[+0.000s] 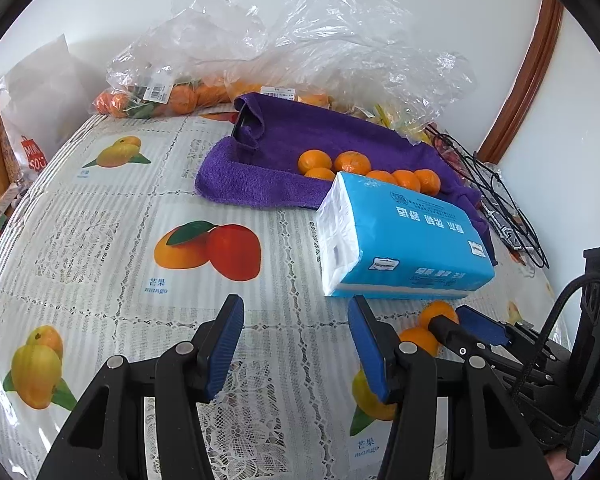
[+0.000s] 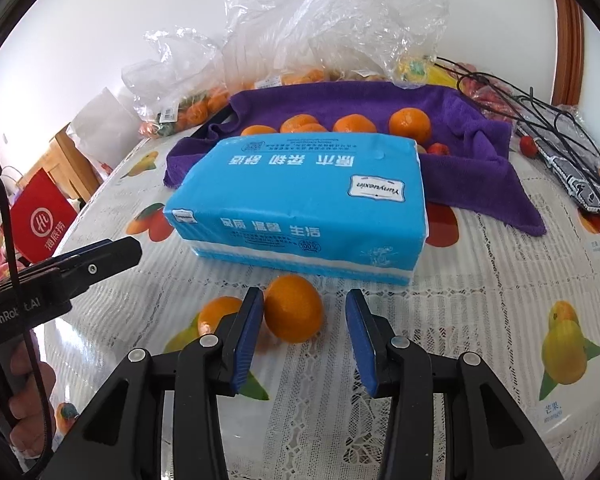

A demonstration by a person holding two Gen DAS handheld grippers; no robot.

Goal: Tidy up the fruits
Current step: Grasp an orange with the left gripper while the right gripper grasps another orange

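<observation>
Tablecloth (image 2: 480, 300): second orange (image 2: 216, 314) half hidden behind right tool (image 2: 305, 316).

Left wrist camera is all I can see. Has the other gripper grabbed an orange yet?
Observer: Not yet. One orange sits inside the open jaws of the right gripper, close against one side and clear of the other.
Operator: And where's the other one? It's half hidden for me.
Observer: The second orange lies on the table outside the jaws, on that gripper's left side.
</observation>
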